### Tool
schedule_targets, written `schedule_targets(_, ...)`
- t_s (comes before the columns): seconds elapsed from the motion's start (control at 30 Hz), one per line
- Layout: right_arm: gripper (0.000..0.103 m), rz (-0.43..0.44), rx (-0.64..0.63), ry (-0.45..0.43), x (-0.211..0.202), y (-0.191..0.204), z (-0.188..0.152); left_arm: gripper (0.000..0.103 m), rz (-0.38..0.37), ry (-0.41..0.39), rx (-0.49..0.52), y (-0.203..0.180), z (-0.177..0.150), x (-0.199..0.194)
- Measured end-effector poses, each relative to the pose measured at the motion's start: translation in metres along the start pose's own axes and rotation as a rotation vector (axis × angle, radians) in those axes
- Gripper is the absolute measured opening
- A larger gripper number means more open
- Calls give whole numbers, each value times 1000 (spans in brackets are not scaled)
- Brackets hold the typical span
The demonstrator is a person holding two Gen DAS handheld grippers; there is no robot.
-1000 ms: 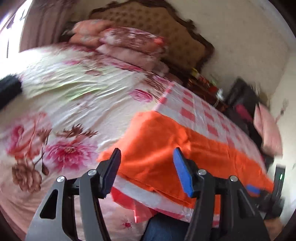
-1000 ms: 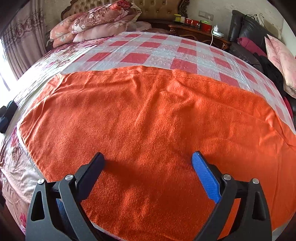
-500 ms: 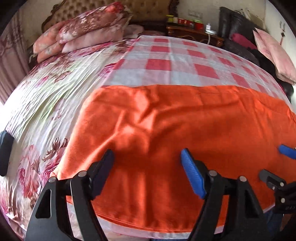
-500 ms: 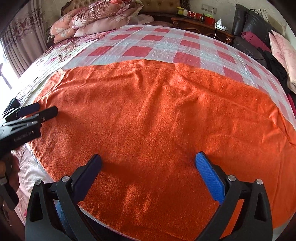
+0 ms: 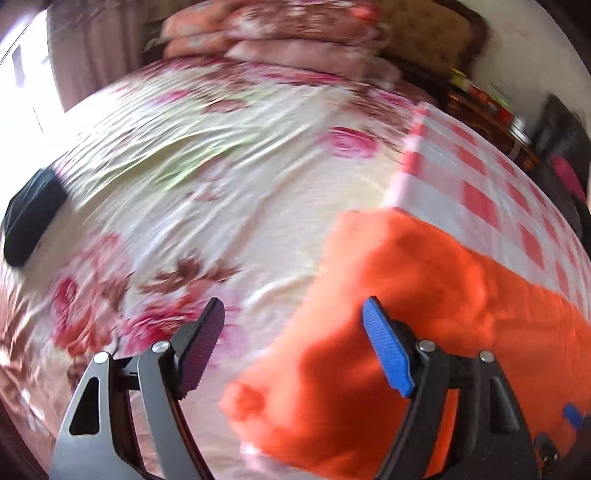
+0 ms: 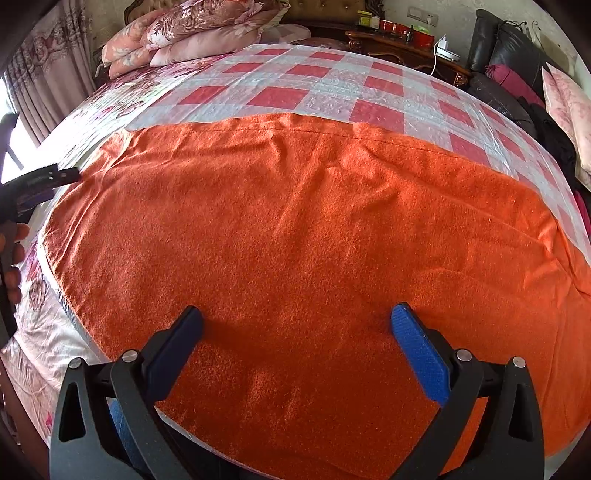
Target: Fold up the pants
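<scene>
An orange cloth (image 6: 314, 240) lies spread flat on the bed, over a red-and-white checked sheet (image 6: 280, 96). My right gripper (image 6: 297, 317) hovers open above the cloth's near part, with nothing between its pads. My left gripper (image 5: 291, 314) is open over the cloth's left edge (image 5: 332, 295), its blue pad (image 5: 388, 350) above the cloth and its dark pad above the floral bedspread (image 5: 184, 206). In the right wrist view the left gripper (image 6: 55, 175) shows at the far left with a hand (image 6: 13, 254) behind it. I see no pants for certain.
A dark soft thing (image 5: 33, 218) lies at the bed's left edge, too blurred to identify. Pillows (image 6: 192, 29) are piled at the headboard. A wooden nightstand (image 6: 406, 44) with jars and a dark sofa (image 6: 509, 74) with cushions stand at the back right.
The left gripper swung from the middle of the orange cloth to its left edge and its jaws widened. The right gripper's jaws widened slightly while it stayed in place.
</scene>
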State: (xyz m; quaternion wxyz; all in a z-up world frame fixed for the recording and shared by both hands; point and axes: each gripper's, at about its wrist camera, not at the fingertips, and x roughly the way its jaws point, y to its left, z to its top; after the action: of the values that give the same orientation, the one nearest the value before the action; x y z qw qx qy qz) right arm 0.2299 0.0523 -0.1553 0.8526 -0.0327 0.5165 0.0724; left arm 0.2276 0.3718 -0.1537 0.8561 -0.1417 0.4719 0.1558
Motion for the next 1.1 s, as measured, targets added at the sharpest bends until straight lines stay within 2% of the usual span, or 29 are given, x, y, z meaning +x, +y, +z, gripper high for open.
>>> schedule_targets(0.1,99,0,-4,-1,0,0,0,77,120,42,-125,55,-1,2)
schedule_targets(0.13,99,0,-5,-1,0,0,-1,77,138,45,-178,75,-4,0)
schedule_targets(0.17,99,-1,-5,-1,0,0,0,77,120,42,-248,97,-11,-6)
schedule_targets(0.23,99,-1,-6,2,0,0,0,77,1,27,-345,124,-23,-17)
schedule_targets(0.27,99,-1,-5,4,0,0,1,77,-105,29,-392,133,-30,-21)
schedule_targets(0.33,99,-2,-4,6,0,0,1,81,-315,75,-492,141,-47,-18)
schedule_targets(0.43,99,-3,-4,7,0,0,1,84,-535,146,-616,146,-69,-5)
schedule_targets(0.53,99,-3,-4,7,0,1,1,84,-678,207,-735,146,-91,15)
schedule_targets(0.6,99,-3,-4,7,0,1,1,82,-765,215,-786,140,-97,26)
schedule_targets(0.73,99,-3,-3,8,0,1,1,79,-884,237,-782,121,-91,42)
schedule_targets(0.83,99,-3,-4,8,0,1,1,56,-916,253,-736,108,-80,48)
schedule_targets(0.9,99,-3,-4,7,0,1,1,34,-881,239,-691,102,-73,45)
schedule_targets(0.93,99,-3,-4,6,0,0,1,31,-868,227,-670,99,-70,41)
schedule_targets(1.0,99,-3,-5,6,0,0,1,16,-802,195,-623,98,-63,35)
schedule_targets(1.03,99,-3,-5,7,0,0,1,14,-738,166,-569,96,-57,25)
schedule_targets(1.1,99,-3,-4,7,1,0,1,9,-655,114,-481,88,-47,4)
